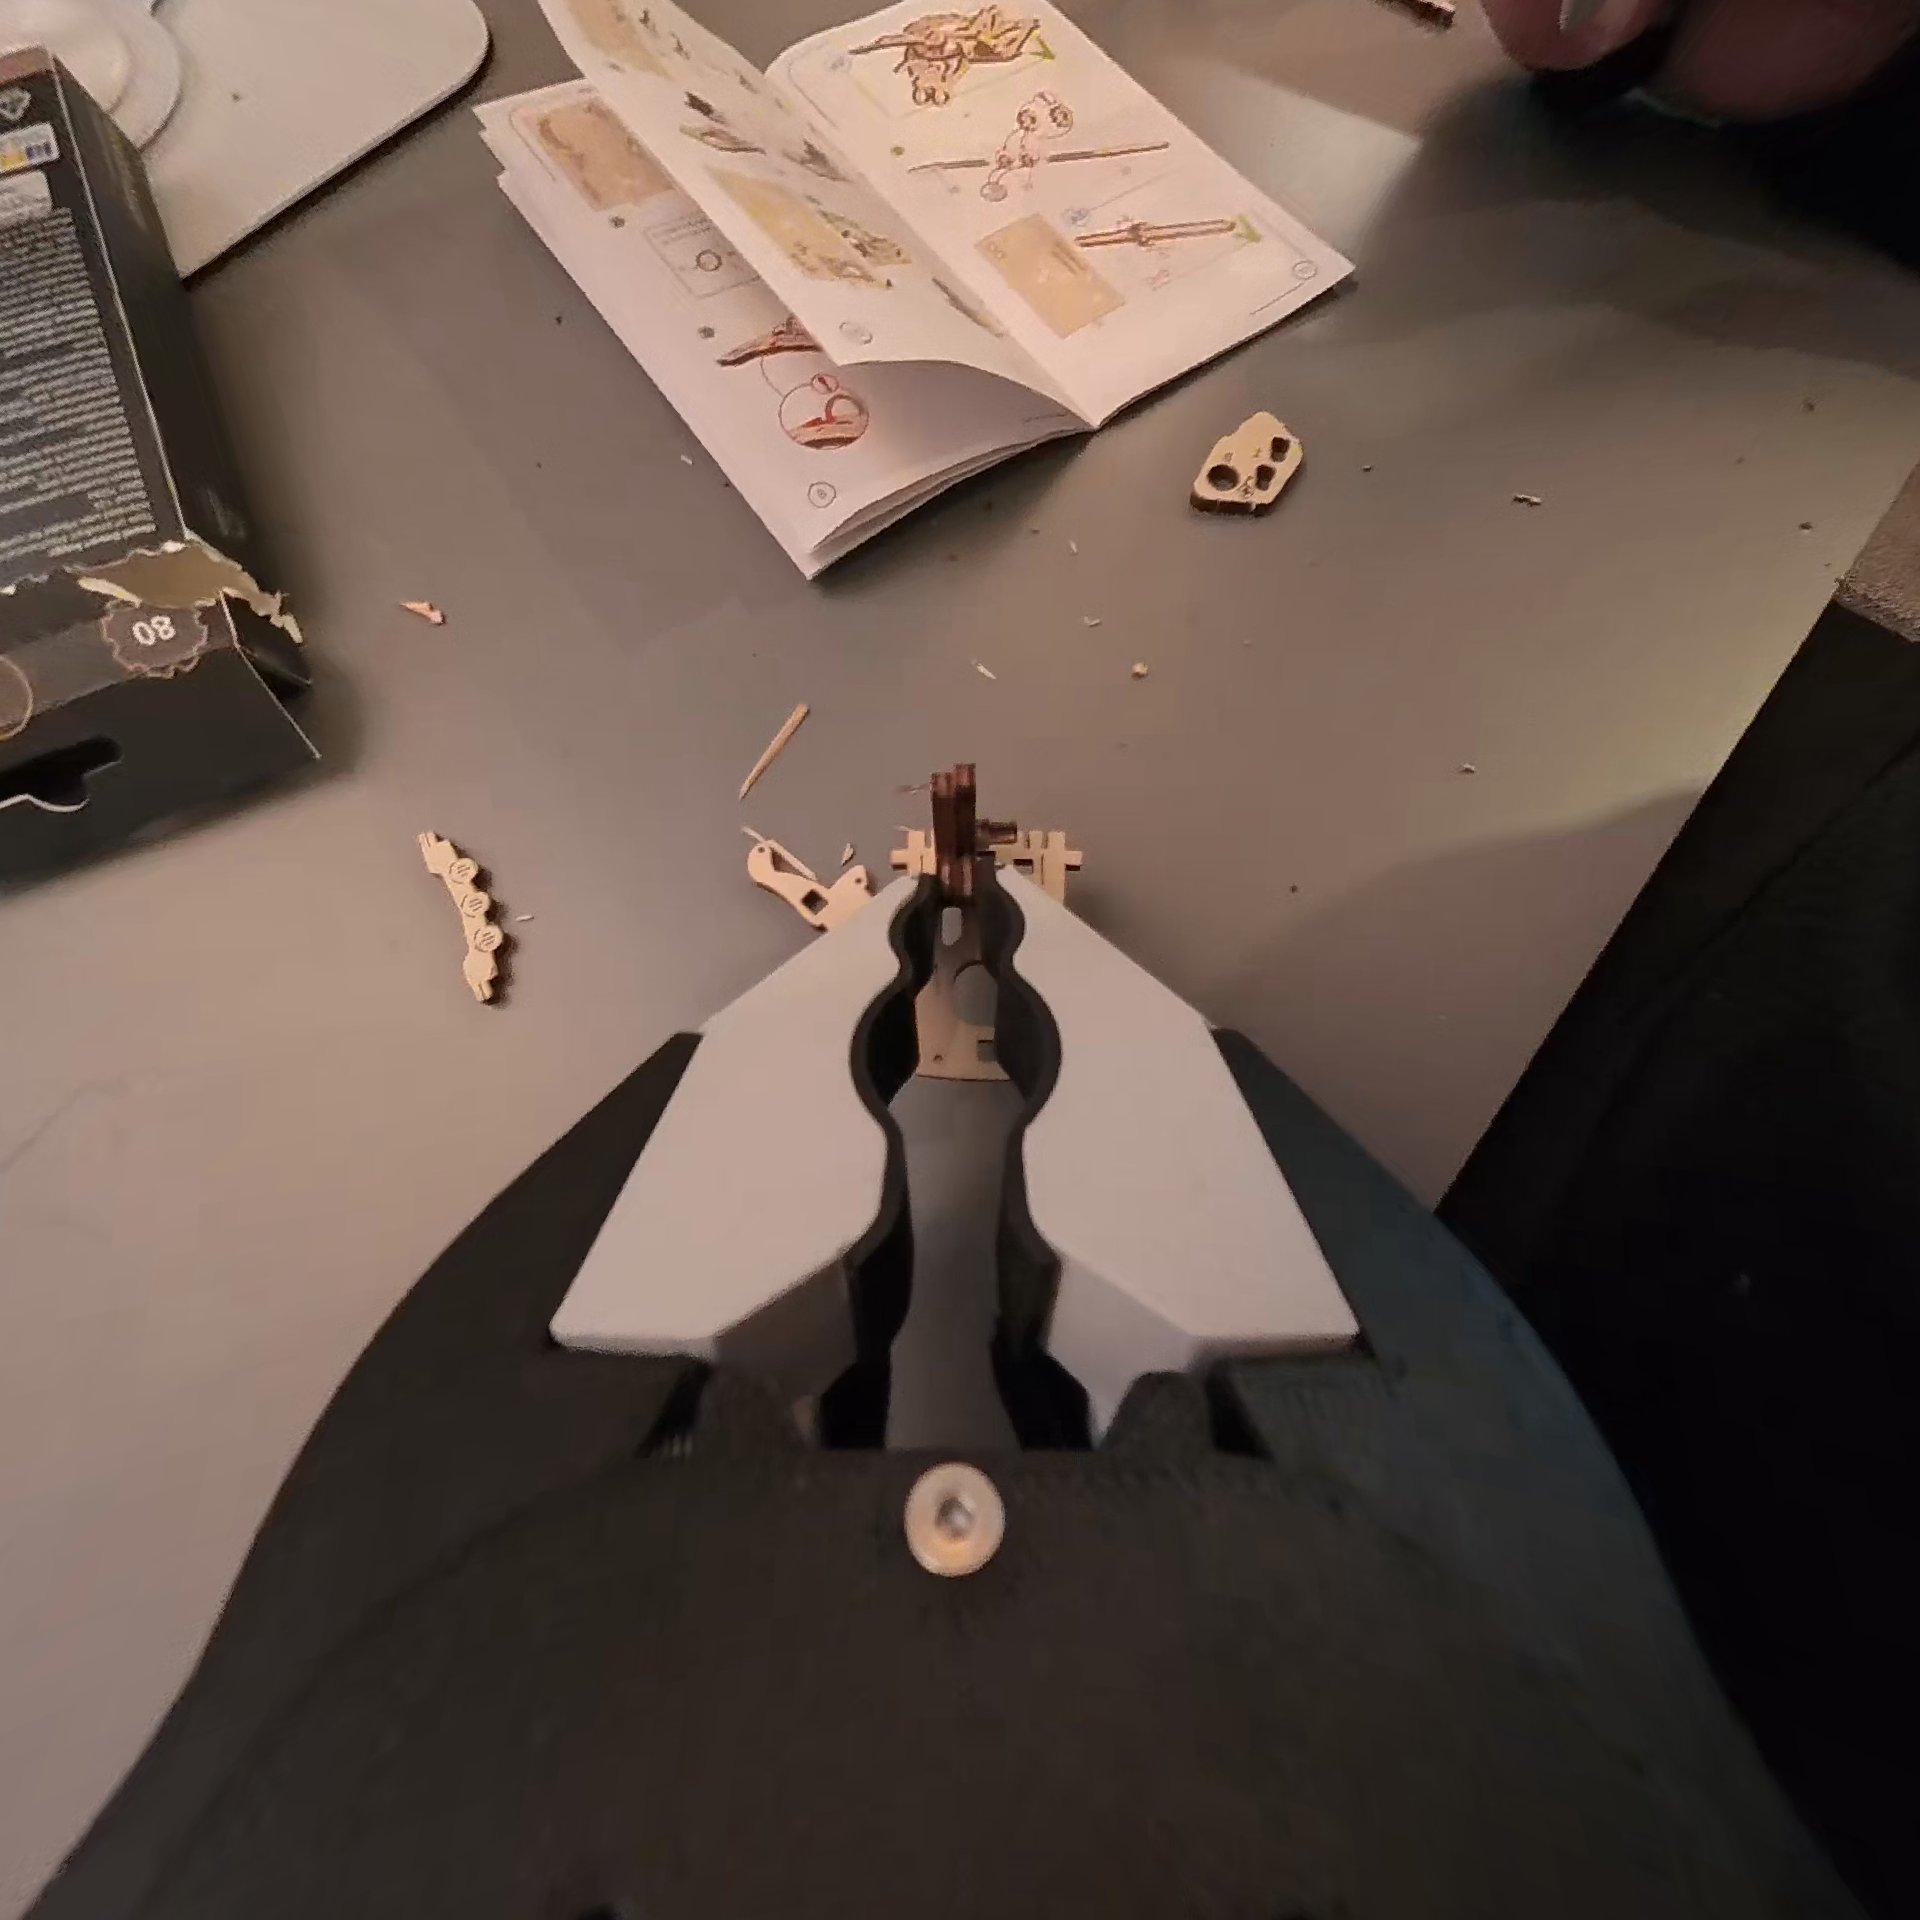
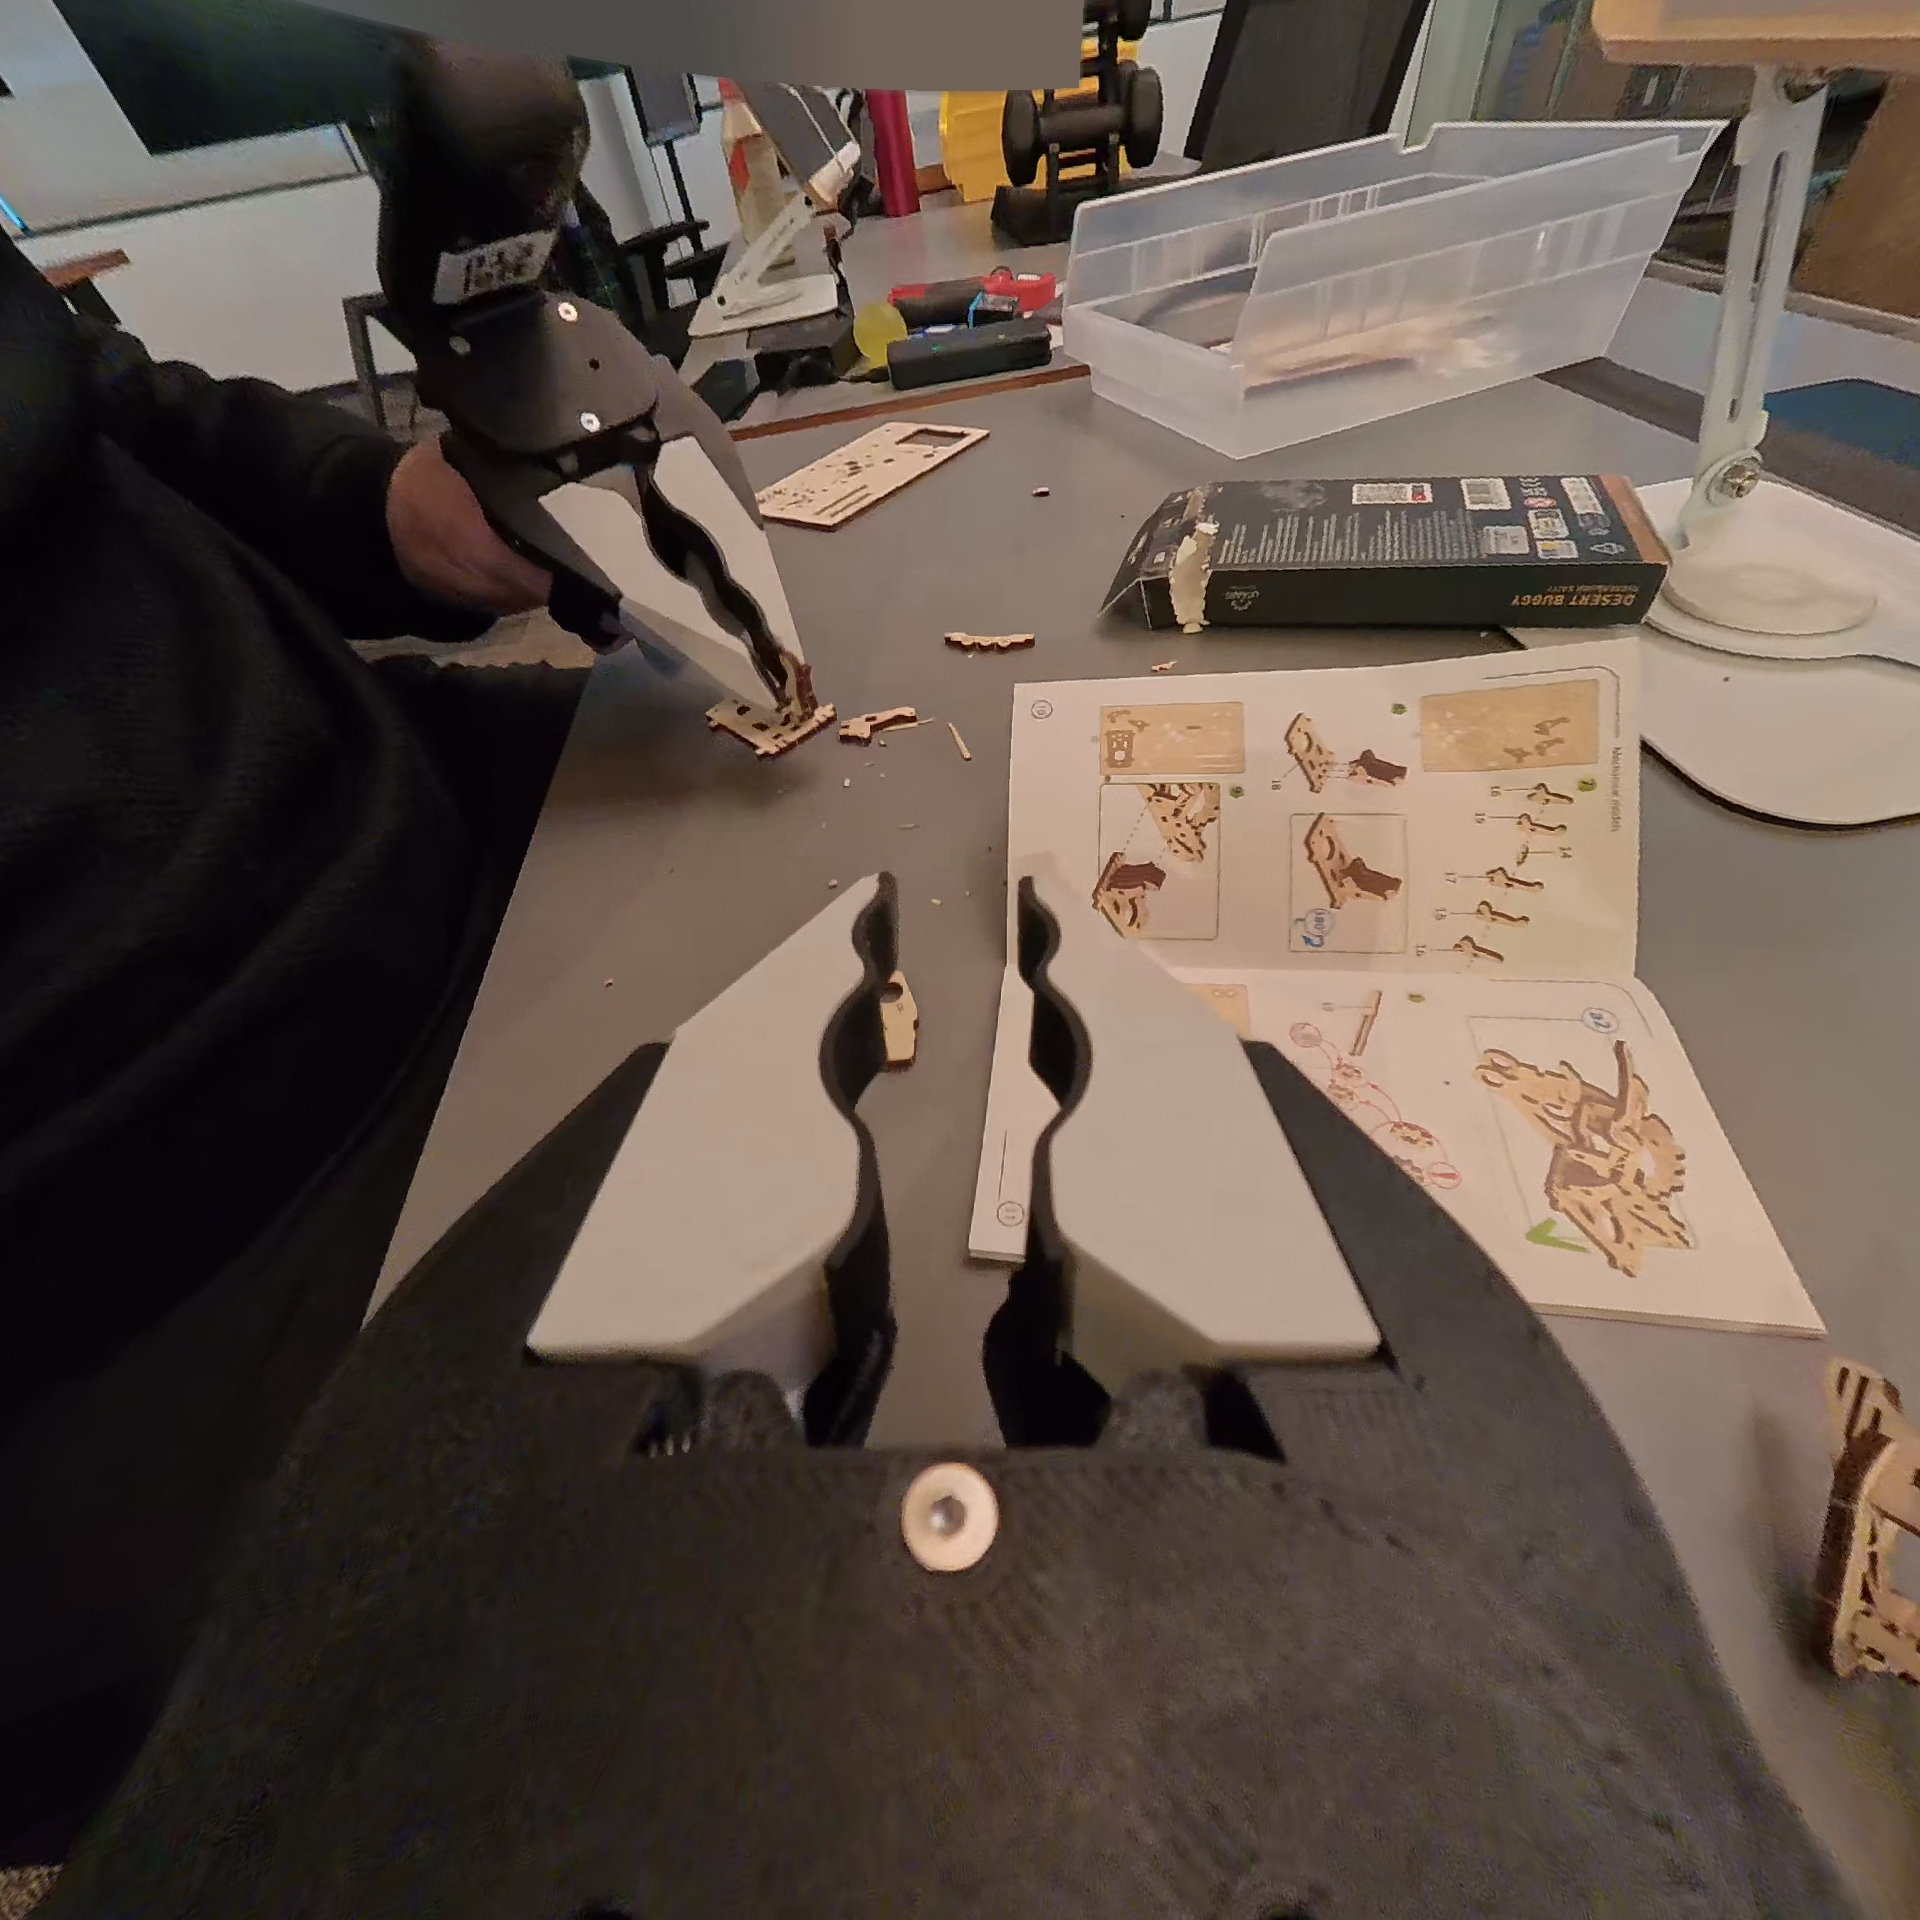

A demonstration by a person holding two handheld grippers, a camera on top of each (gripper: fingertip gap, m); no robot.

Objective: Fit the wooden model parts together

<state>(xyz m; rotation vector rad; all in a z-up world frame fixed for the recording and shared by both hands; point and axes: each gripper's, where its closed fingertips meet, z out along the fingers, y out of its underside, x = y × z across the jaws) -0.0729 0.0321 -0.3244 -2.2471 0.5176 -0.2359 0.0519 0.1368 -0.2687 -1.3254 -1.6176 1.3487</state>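
Observation:
My left gripper (image 1: 958, 883) is shut on a small dark brown wooden part (image 1: 954, 821) and holds it upright on a pale flat wooden plate (image 1: 987, 857) that lies on the grey table. The right wrist view shows this from the side: the left gripper (image 2: 790, 681) presses the dark part onto the plate (image 2: 764, 724). My right gripper (image 2: 956, 899) is open and empty, low over the table. A small pale wooden piece with holes (image 2: 899, 1016) lies on the table between its fingers, close to the left one; it also shows in the left wrist view (image 1: 1247, 464).
An open instruction booklet (image 2: 1351, 935) lies right of my right gripper. Loose parts: a bumpy strip (image 1: 464, 914), a curved piece (image 1: 805, 883), a toothpick (image 1: 774, 748). A dark box (image 2: 1392, 551), clear bin (image 2: 1351, 291), lamp base (image 2: 1766, 623), punched sheet (image 2: 868, 473) and part-built model (image 2: 1870, 1538) stand around. One gripper's finger ends stand about 20 centimeters off the other's. The left tips stand about 6 centimeters off the toothpick (image 1: 774, 748). It is also in sight in the right wrist view (image 2: 962, 744).

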